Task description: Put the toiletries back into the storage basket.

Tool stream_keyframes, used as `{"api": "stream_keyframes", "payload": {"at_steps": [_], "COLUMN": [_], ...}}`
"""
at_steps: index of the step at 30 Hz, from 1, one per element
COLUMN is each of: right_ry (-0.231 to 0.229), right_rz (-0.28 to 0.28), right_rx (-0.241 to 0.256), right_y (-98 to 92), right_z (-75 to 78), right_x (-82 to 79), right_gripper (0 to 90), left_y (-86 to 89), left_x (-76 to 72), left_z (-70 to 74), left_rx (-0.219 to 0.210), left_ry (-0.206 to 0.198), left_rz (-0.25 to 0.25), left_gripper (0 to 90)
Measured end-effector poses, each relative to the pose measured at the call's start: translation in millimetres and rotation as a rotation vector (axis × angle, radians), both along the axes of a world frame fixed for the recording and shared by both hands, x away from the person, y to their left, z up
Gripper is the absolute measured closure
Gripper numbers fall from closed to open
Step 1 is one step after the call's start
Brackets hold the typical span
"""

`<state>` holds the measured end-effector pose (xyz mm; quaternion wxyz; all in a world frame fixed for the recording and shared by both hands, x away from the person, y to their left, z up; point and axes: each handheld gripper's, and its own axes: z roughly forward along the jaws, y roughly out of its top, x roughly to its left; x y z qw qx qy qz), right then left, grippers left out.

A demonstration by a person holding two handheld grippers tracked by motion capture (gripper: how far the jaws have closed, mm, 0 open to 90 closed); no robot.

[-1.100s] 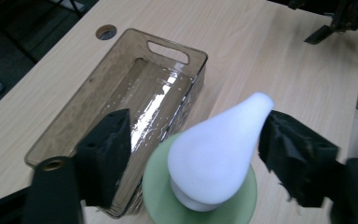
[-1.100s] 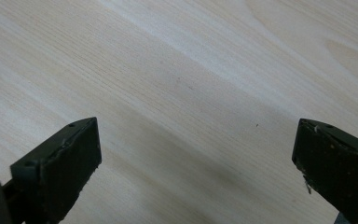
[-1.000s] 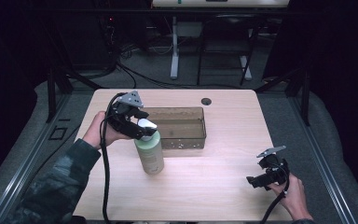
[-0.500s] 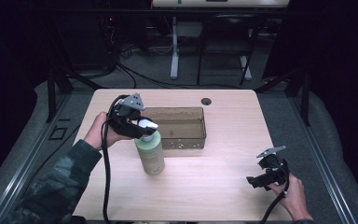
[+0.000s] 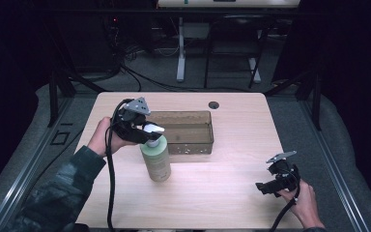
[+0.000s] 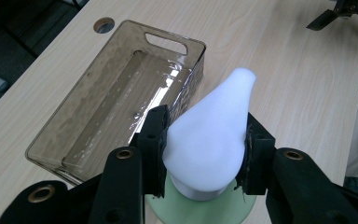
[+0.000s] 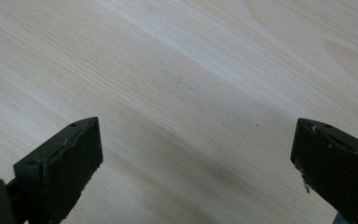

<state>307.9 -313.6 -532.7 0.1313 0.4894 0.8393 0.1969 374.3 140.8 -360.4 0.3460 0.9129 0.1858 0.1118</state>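
My left gripper is clamped on the white pump head of the pale green bottle, with one black jaw pressed on each side of the head. The nozzle of the pump points away from me in the left gripper view, toward the far part of the table. The bottle stands upright on the wood, near the middle of the table and a little to my left side. Just behind it sits the brown see-through tray, a long bin with a handle slot in its short wall; in the left gripper view its inside floor shines and it holds nothing that I can see. The bottle is just beside the near wall of the tray, but I cannot tell if they touch. Beyond the tray there is a small round hole in the tabletop. My right gripper is well apart from the bottle, low over the near right corner of the table. In the right gripper view its two jaws stand wide from each other and between them is only bare wood grain, so it grasps nothing.
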Motion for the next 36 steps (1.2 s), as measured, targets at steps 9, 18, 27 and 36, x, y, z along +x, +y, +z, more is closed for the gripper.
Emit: {"api": "stream_keyframes", "payload": {"at_steps": [9,18,27,36], "right_ry": [-0.006,-0.008,-0.009,-0.011], "right_rz": [-0.009,-0.008,-0.01,-0.01], "right_rx": [0.012,0.006,0.007,0.002], "right_y": [-1.9,-1.7,-2.4,-2.9], "right_z": [1.4,2.2,2.1,2.4], "right_x": [0.0,-0.6,-0.4,-0.4], "right_gripper": [1.1,1.0,1.0,1.0], "left_y": [-0.6,-2.0,-3.5,-3.8], "left_x": [-1.5,-3.8,-4.0,-6.3], "left_z": [1.9,3.7,8.8,15.6], "left_rx": [0.017,0.03,0.035,0.047], "left_ry": [0.003,0.005,-0.003,-0.012], "left_rz": [0.005,0.003,0.001,0.005], "left_gripper": [60.9,61.1,61.2,61.3]}}
